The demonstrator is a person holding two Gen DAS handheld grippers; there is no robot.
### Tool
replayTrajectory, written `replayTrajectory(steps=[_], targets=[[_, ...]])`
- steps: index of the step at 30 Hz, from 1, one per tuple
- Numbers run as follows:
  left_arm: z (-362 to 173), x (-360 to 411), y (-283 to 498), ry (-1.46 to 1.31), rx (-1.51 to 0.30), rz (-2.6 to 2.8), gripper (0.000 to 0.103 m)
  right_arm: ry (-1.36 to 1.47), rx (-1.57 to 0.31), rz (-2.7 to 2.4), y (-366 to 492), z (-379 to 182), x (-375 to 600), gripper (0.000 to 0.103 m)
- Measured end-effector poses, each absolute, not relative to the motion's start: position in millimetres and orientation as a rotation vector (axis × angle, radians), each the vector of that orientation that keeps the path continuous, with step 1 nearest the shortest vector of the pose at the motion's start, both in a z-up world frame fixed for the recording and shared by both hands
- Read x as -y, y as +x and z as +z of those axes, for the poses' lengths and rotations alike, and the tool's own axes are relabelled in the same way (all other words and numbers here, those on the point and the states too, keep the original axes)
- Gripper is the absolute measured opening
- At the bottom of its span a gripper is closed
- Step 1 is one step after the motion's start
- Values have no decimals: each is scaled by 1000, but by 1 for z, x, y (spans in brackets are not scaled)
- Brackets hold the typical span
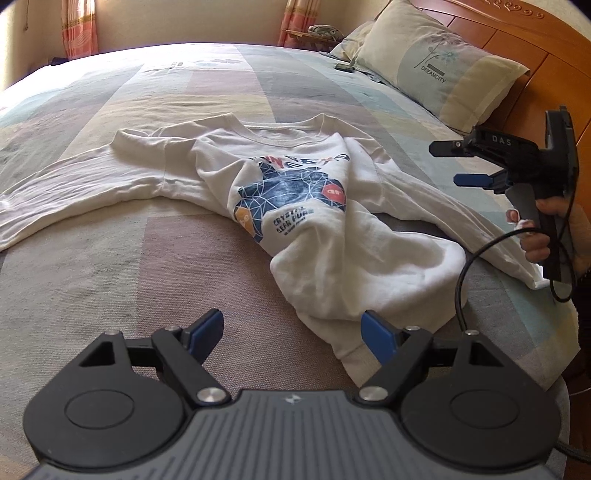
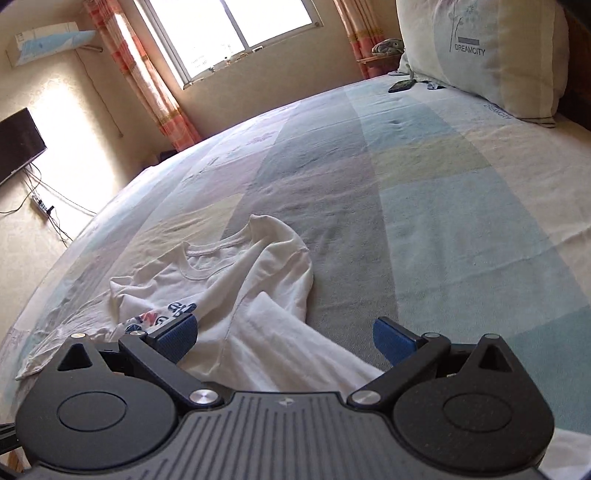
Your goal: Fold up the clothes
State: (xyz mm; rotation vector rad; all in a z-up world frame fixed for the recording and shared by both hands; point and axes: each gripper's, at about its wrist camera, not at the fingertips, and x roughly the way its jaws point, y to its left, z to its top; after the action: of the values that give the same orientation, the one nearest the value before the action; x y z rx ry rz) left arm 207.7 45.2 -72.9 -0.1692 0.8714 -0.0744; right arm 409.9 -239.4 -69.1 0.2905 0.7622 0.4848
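A white long-sleeved sweatshirt (image 1: 295, 192) with a blue, red and orange print lies rumpled on the bed, collar at the far side, one sleeve stretched left, the hem bunched near me. My left gripper (image 1: 293, 328) hovers open just before the bunched hem, nothing between its blue pads. My right gripper (image 1: 456, 162) is held in a hand at the right, above the other sleeve, open and empty. In the right wrist view the right gripper (image 2: 284, 338) stands open over the sweatshirt (image 2: 258, 295), whose sleeve runs under it.
The bed (image 1: 184, 92) has a pastel patchwork cover. Two pillows (image 1: 439, 62) lean on a wooden headboard (image 1: 524, 40) at the far right, with a dark remote (image 1: 343, 67) beside them. A window (image 2: 236, 33), curtains and a wall television (image 2: 18, 144) lie beyond the bed.
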Motion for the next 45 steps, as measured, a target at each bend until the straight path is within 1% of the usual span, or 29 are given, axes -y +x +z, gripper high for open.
replayTrajectory(steps=[4,6,9,14,19,20,22,27,30,34,40,42,43,44,45], targets=[[-77,-53,211,-184,-876,-65,82,434,-850,607,455,-86,234,103],[-80,-56,214,-194,-883,-67,82,523,-915,670,475,-101,234,103],[-86,-59,217,-203,-896,-69,82,640,-955,724,492,-125,236,103],[-95,-61,221,-215,-915,-67,82,754,-936,741,512,-138,236,103],[-102,-64,222,-225,-928,-64,82,692,-952,799,494,-139,240,103],[-103,-64,222,-223,-930,-58,82,677,-953,818,489,-139,243,100],[-104,-64,222,-221,-930,-56,82,681,-940,816,490,-142,246,98],[-103,-65,216,-236,-926,-62,82,692,-930,796,510,-141,241,98],[-104,-68,215,-241,-926,-56,82,694,-926,815,511,-142,244,92],[-105,-70,218,-238,-927,-49,82,711,-936,857,498,-146,254,91],[-104,-69,213,-250,-921,-60,82,691,-1042,815,526,-142,240,89],[-106,-70,211,-244,-925,-55,82,691,-1071,799,529,-144,244,78],[-106,-70,211,-242,-925,-53,82,710,-1079,777,528,-148,249,62],[-105,-70,211,-241,-925,-53,82,730,-1086,755,528,-153,255,38],[-105,-70,212,-239,-925,-54,82,766,-1090,732,526,-161,261,21]])
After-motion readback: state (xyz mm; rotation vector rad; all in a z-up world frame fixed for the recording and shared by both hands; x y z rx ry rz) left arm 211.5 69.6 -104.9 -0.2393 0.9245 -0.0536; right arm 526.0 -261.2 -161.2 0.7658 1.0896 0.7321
